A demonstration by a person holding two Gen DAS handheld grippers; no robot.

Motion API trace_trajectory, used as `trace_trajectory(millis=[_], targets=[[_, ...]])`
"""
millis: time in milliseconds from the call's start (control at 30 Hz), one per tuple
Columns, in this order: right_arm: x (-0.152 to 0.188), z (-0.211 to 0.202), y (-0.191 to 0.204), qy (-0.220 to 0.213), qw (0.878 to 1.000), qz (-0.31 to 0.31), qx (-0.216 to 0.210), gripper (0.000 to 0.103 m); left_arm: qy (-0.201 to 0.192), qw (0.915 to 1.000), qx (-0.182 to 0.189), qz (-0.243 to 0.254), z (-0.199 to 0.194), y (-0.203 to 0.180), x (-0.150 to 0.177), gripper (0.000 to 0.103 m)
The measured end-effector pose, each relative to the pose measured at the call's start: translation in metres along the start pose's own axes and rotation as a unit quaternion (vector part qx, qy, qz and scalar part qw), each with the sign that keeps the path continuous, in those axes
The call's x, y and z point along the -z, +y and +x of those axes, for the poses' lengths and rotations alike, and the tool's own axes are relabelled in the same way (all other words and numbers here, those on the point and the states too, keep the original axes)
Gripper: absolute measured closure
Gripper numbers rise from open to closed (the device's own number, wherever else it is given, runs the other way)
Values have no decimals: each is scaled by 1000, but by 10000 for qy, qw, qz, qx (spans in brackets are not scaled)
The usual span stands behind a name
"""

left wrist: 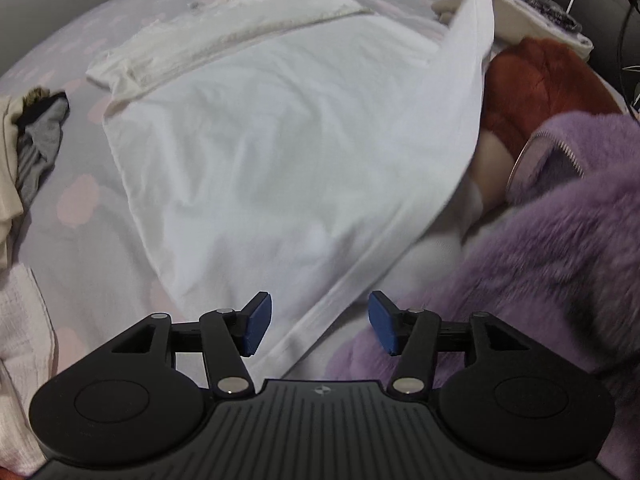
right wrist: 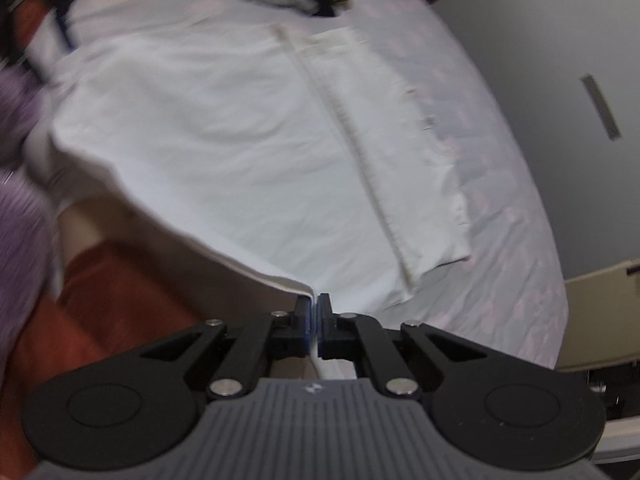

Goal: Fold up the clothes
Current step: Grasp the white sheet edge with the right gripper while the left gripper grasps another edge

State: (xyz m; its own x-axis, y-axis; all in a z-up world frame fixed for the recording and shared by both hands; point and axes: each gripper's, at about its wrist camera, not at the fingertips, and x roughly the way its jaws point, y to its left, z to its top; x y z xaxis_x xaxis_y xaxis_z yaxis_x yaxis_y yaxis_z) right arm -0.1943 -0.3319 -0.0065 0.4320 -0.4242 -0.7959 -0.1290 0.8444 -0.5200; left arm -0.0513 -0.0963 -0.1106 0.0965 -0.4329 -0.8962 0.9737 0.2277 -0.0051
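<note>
A: Between the right gripper's [right wrist: 313, 312] jaws a corner of the white garment [right wrist: 224, 152] is pinched; the jaws are closed on its hem. The cloth is raised from there and slopes away ahead of the jaws onto the bed [right wrist: 500, 208].

B: Ahead of the left gripper [left wrist: 320, 324] the same garment [left wrist: 260, 168] is seen, one edge lifted up at far right. The left jaws are parted, nothing pressed; the hem lies between and just beyond them, seemingly not touched.

A: Progress is judged early. A folded band is seen along the far edge, beyond the right jaws. The main fold over is not yet laid down.

B: Left of the left jaws, a heap of grey and cream clothes [left wrist: 36, 140] is noted, apparently unfolded.

A: Right of the left jaws, a purple fleece sleeve [left wrist: 540, 248] and red fabric [left wrist: 532, 84] are close to the lifted edge. Crowding there is likely; the view from the right wrist is blurred.
</note>
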Motion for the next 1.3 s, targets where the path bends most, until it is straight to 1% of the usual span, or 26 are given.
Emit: trace_trajectory(millis=[133,267,333,433,567,633,800,867,900,933,967,1033,1133,1233,1300], targets=[[-11,14,-14,-35,9995,271,164,100,132,9999,-78,37,8,8,7,51],[-18,27,-17,-31,9990,394,209,100,195,9997,16,174,15,7,7,51],[-19,29,-17,-59,9989,416,219,100,231,9993,36,296,18,4,7,51],[-17,29,-18,-77,9983,521,232,100,285,9984,-51,482,24,1,7,51],[-11,29,-17,-71,9979,599,228,100,463,9970,-81,614,39,-2,7,51],[-9,29,-17,-71,9978,626,215,100,541,9959,-164,704,46,-5,8,51],[0,27,-14,-78,9973,702,195,100,570,9941,-461,799,55,-10,8,51],[3,27,-14,-81,9970,744,187,100,547,9940,-539,774,55,-10,8,55],[5,27,-13,-75,9969,767,184,100,533,9940,-582,756,55,-10,8,63],[7,27,-12,-72,9967,790,180,100,506,9941,-635,721,54,-9,8,78],[9,26,-11,-71,9965,811,176,100,479,9941,-689,687,52,-9,7,84],[13,24,-9,-81,9963,839,164,99,425,9940,-796,617,49,-7,6,93],[18,20,-6,-96,9961,857,178,99,288,9942,-947,422,38,-2,4,95],[23,14,-3,-98,9960,854,251,99,-27,9949,-1007,75,14,12,-4,96],[26,10,-3,-113,9957,855,336,99,-275,9926,-1182,-27,-7,21,-11,96]])
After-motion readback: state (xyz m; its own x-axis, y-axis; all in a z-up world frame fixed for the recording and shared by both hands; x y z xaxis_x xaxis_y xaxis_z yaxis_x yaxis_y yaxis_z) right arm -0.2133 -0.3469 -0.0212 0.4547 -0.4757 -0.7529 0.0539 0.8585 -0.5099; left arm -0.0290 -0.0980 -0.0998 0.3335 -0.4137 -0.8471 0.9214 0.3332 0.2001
